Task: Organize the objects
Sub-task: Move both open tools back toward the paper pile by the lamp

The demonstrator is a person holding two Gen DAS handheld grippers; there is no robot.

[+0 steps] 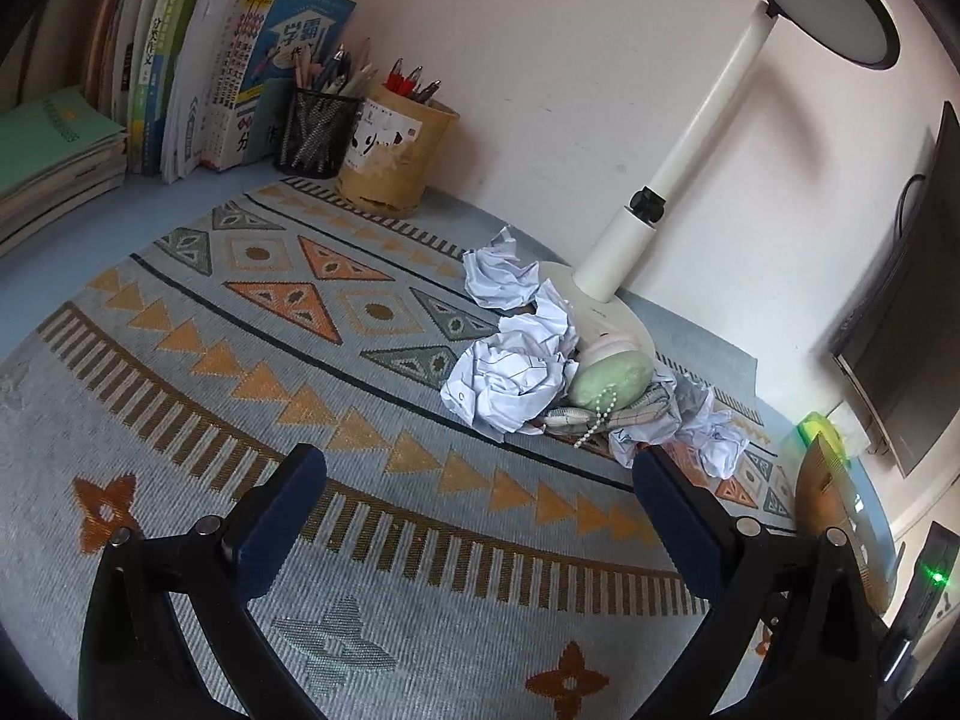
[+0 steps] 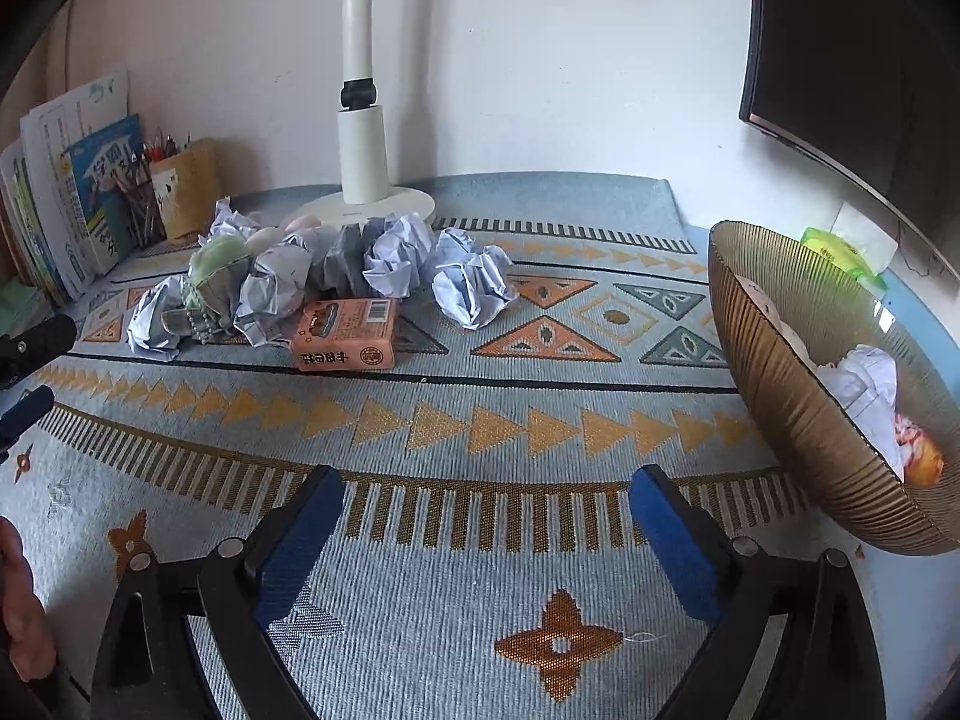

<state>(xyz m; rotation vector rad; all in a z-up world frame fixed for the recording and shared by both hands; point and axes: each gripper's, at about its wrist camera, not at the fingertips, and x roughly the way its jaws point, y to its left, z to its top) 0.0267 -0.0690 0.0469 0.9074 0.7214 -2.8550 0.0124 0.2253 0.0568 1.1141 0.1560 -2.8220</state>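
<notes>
Several crumpled paper balls (image 1: 510,378) (image 2: 471,282) lie in a heap by the lamp base. A green plush toy (image 1: 609,381) (image 2: 219,276) with a bead chain lies among them on a checked cloth. An orange box (image 2: 346,333) lies in front of the heap. A ribbed brown bowl (image 2: 804,420) (image 1: 825,480) at the right holds crumpled paper and other small items. My left gripper (image 1: 480,468) is open and empty, short of the heap. My right gripper (image 2: 486,492) is open and empty above the patterned mat, left of the bowl.
A white desk lamp (image 1: 678,174) (image 2: 360,144) stands behind the heap. Books (image 1: 198,72), a mesh pen cup (image 1: 315,132) and a tan pen holder (image 1: 396,156) stand at the back left. A dark monitor (image 2: 840,60) is at the right. The left gripper's fingers (image 2: 30,348) show at the right wrist view's left edge.
</notes>
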